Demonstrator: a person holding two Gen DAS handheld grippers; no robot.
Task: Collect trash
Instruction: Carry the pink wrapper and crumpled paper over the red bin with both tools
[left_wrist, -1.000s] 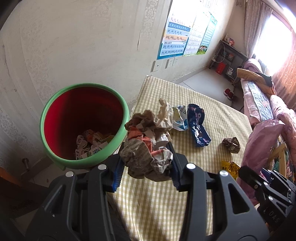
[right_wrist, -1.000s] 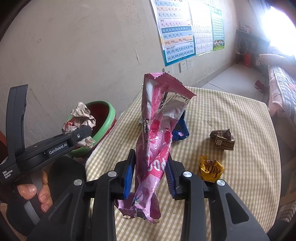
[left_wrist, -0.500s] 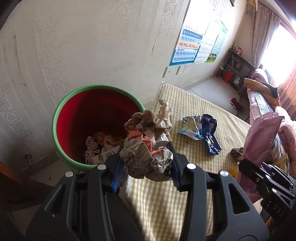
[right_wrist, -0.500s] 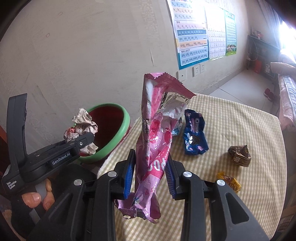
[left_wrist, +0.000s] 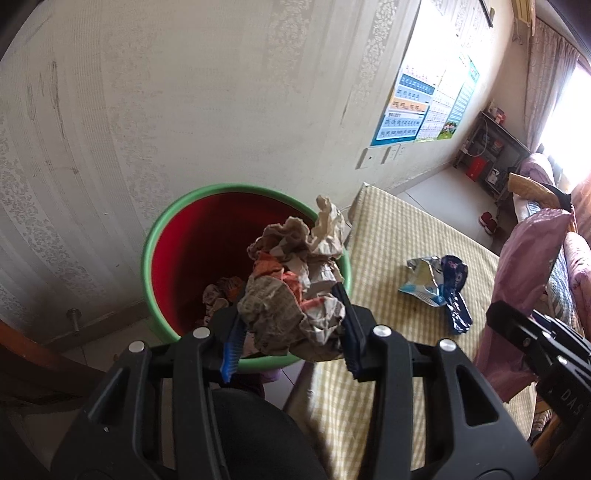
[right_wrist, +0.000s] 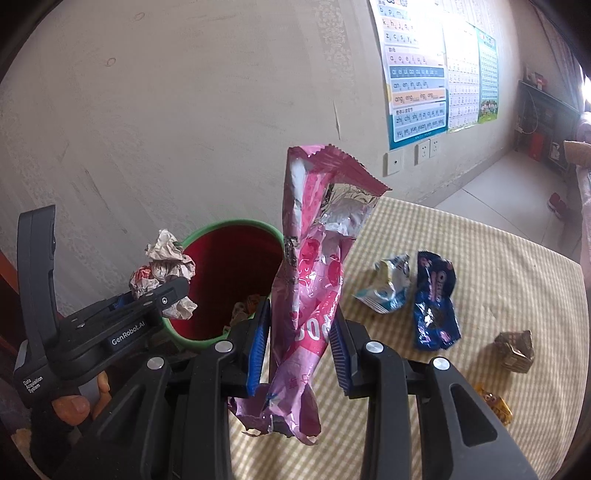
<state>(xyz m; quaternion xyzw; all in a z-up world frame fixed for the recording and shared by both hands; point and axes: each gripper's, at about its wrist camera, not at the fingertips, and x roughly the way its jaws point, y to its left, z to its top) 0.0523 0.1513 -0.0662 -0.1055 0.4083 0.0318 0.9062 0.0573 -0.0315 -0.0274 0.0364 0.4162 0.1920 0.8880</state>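
Observation:
My left gripper (left_wrist: 290, 334) is shut on a wad of crumpled paper (left_wrist: 295, 284) and holds it over the near rim of the green bin (left_wrist: 155, 236) with a red inside, which has several scraps at its bottom. My right gripper (right_wrist: 299, 349) is shut on a tall pink snack wrapper (right_wrist: 314, 280) above the checked tablecloth (right_wrist: 498, 266), just right of the bin (right_wrist: 229, 225). In the right wrist view the left gripper (right_wrist: 155, 295) and its paper wad (right_wrist: 162, 266) hang at the bin's left rim, with a hand (right_wrist: 72, 406) on the handle.
On the table lie a light blue wrapper (right_wrist: 388, 288), a dark blue cookie wrapper (right_wrist: 436, 299), a brown wrapper (right_wrist: 515, 350) and a yellow one (right_wrist: 495, 404). The bin stands on the floor against the wall, at the table's left end. Posters (right_wrist: 417, 74) hang on the wall.
Both grippers have moved left toward the bin, each keeping its load. The paper wad has gone from above the table edge to over the bin's mouth.

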